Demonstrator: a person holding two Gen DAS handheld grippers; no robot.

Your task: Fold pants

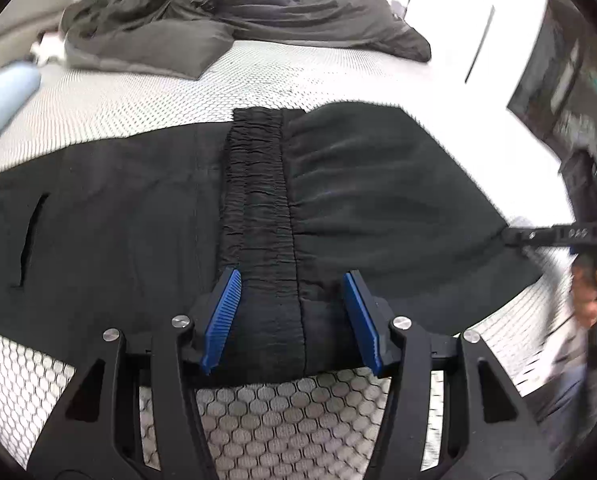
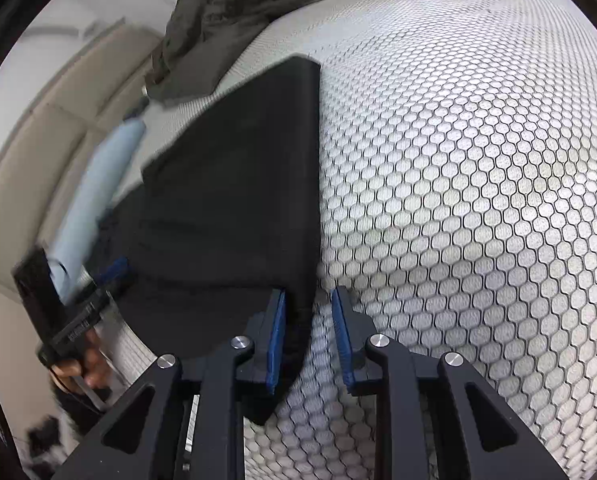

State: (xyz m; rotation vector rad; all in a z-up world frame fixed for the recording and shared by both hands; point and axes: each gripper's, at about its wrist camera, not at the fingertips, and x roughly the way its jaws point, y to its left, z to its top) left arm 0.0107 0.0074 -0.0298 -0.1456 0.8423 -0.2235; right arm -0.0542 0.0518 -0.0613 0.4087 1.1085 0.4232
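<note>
Currently the black pants (image 1: pixel 258 200) lie folded on the honeycomb mattress (image 2: pixel 478 200), further folds apparently remaining; the left gripper (image 1: pixel 292 320) straddles the near waistband half-open, gripping nothing, while the right gripper (image 2: pixel 308 336) stands narrowly open, a fabric corner loose between its pads.

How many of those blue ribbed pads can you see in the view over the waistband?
2: one blue pad left of the waistband, one right of it, both over the black pants. The other hand-held gripper's pads are hidden here.

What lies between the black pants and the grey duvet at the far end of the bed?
Only bare honeycomb mattress separates the pants from the duvet, as the left wrist view shows.
</note>
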